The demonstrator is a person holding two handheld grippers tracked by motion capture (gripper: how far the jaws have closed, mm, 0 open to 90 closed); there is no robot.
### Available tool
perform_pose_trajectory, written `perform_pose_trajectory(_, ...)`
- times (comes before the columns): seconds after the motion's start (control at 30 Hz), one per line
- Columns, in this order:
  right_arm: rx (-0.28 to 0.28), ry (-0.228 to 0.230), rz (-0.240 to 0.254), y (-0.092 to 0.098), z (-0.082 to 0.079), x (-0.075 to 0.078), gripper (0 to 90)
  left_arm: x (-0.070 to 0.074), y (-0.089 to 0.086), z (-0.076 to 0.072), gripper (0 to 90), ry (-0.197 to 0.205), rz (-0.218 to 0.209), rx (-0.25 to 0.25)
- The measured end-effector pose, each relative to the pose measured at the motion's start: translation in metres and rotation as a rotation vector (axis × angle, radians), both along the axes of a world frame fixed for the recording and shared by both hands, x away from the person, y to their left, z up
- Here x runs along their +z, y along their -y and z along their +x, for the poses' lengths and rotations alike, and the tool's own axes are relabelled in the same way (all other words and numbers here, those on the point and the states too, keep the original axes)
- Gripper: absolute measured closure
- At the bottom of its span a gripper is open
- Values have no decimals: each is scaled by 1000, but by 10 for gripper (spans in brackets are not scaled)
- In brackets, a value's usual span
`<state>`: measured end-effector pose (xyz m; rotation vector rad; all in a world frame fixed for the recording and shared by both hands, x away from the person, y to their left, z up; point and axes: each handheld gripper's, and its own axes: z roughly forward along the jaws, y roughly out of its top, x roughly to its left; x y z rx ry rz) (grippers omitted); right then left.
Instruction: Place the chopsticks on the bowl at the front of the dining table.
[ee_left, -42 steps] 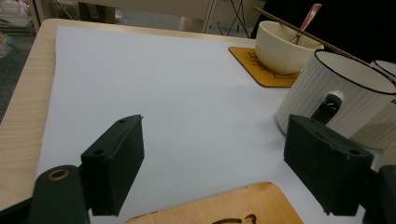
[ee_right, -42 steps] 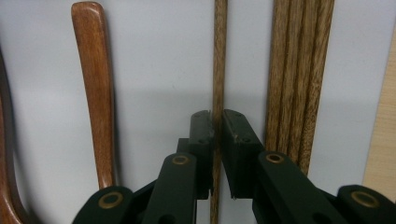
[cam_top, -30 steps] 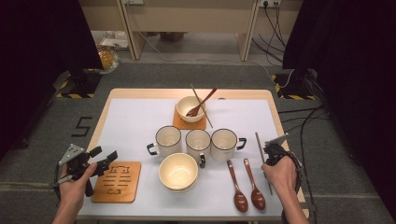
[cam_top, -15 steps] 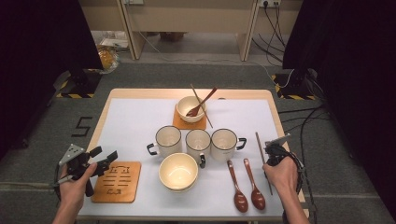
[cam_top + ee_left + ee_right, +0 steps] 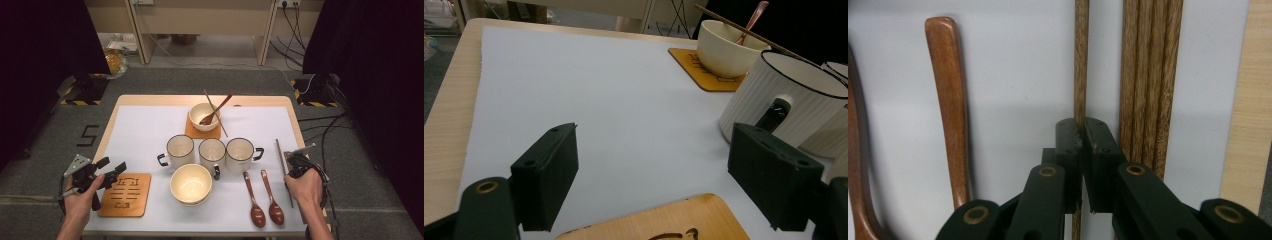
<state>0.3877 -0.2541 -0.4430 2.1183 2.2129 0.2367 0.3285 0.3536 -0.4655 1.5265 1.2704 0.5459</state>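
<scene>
In the right gripper view my right gripper (image 5: 1083, 130) is shut on a single dark wooden chopstick (image 5: 1081, 60), its pads pressed against both sides. The chopstick lies on the white mat. A few more chopsticks (image 5: 1148, 75) lie side by side just right of it. In the high view this gripper (image 5: 292, 162) is at the table's right edge, pointing down at the chopsticks (image 5: 279, 155). My left gripper (image 5: 114, 166) hovers at the front left, over a wooden coaster (image 5: 125, 195). Its jaws are wide open with nothing between them (image 5: 659, 175).
Two brown spoons (image 5: 262, 200) lie left of the chopsticks. A cream bowl (image 5: 191, 184) sits front centre, with three white mugs (image 5: 211, 151) in a row behind it. Farther back a small bowl (image 5: 204, 116) holding a spoon and a chopstick rests on another coaster (image 5: 202, 132).
</scene>
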Motion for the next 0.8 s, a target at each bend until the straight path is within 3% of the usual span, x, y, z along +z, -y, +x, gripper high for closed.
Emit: perform_pose_trajectory(0.8,16,57,16,-8,3,23,857,0,0,0,196,-1,-2,0)
